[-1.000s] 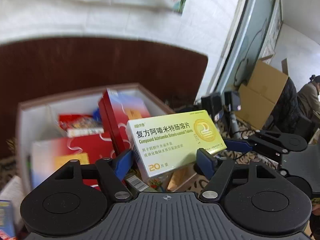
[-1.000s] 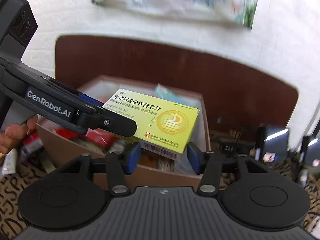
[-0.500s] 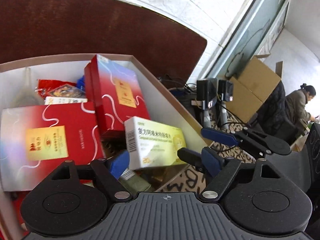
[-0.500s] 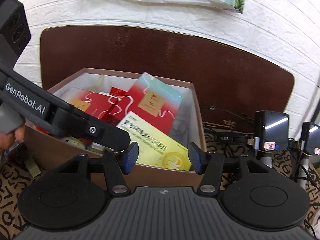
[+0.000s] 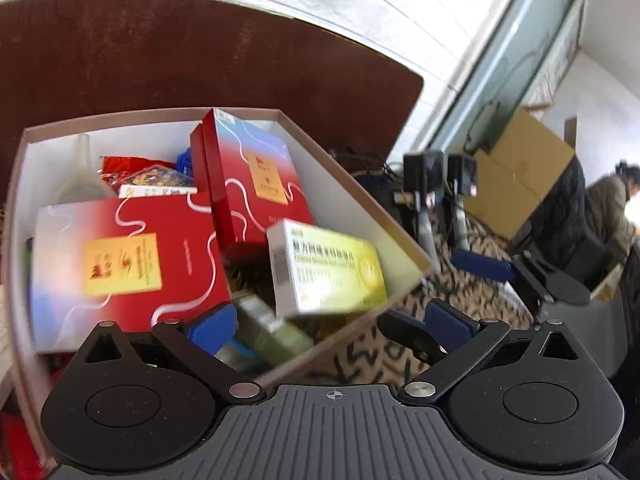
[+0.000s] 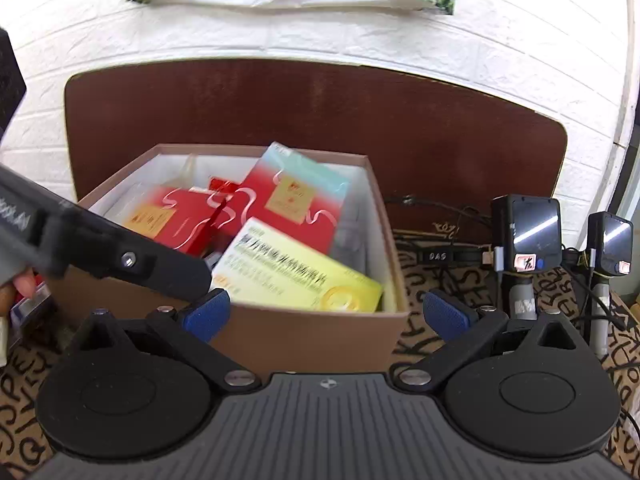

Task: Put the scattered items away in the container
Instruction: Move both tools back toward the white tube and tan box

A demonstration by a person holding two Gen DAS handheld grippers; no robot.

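The yellow-green medicine box lies tilted and blurred in the front right corner of the brown cardboard container, touched by neither gripper. My left gripper hangs over the container's near edge, its jaws opening wide and its blue pads clear of the box. My right gripper sits just in front of the container, jaws also opening, with the medicine box beyond its pads. The left gripper's finger crosses the right wrist view from the left. Two red gift boxes fill the container.
The container stands on a patterned cloth in front of a dark brown board. Two black devices on stands with cables sit to the right. A hand holds the left tool. A carton and a seated person are far right.
A second ago both grippers held the medicine box above the container. It came down inside, both sets of jaws spread wide, and the box now lies free.
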